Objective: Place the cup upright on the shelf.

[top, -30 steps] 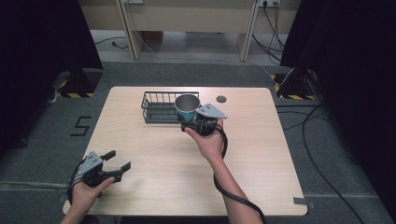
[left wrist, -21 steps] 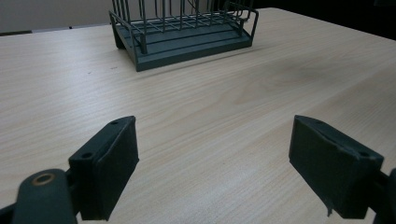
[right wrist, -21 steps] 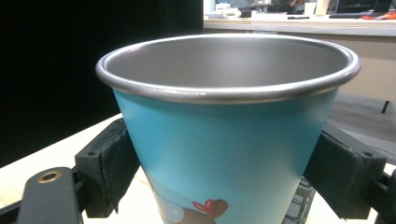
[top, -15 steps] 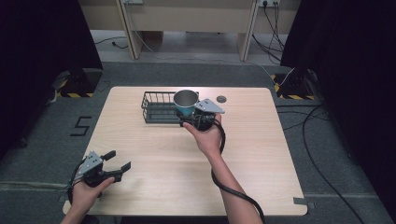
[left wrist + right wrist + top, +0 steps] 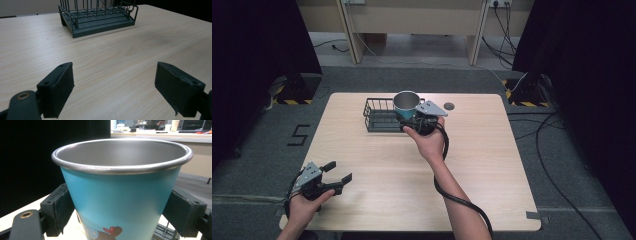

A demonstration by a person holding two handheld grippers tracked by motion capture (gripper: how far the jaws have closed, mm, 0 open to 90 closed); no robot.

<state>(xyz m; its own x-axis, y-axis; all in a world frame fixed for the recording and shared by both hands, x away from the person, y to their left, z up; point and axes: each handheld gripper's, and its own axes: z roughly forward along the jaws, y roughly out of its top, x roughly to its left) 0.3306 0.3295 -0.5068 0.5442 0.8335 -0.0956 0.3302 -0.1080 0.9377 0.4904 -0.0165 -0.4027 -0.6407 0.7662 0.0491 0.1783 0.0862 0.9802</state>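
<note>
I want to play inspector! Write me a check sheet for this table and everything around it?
Surface: pale wooden table, mostly bare.
Job's things: blue cup with a shiny metal inside, upright, held over the right end of the dark wire rack; rack looks empty in the left gripper view.
Clutter: small dark round disc near the far edge.
Grippers: right hand-held gripper shut on the cup; left hand-held gripper open, near the table's front left corner, holding nothing.
Cables: black cable trails along the right forearm; more cables on the floor to the right.
Surroundings: grey floor, dark curtains both sides, a "5" marked on the floor.
</note>
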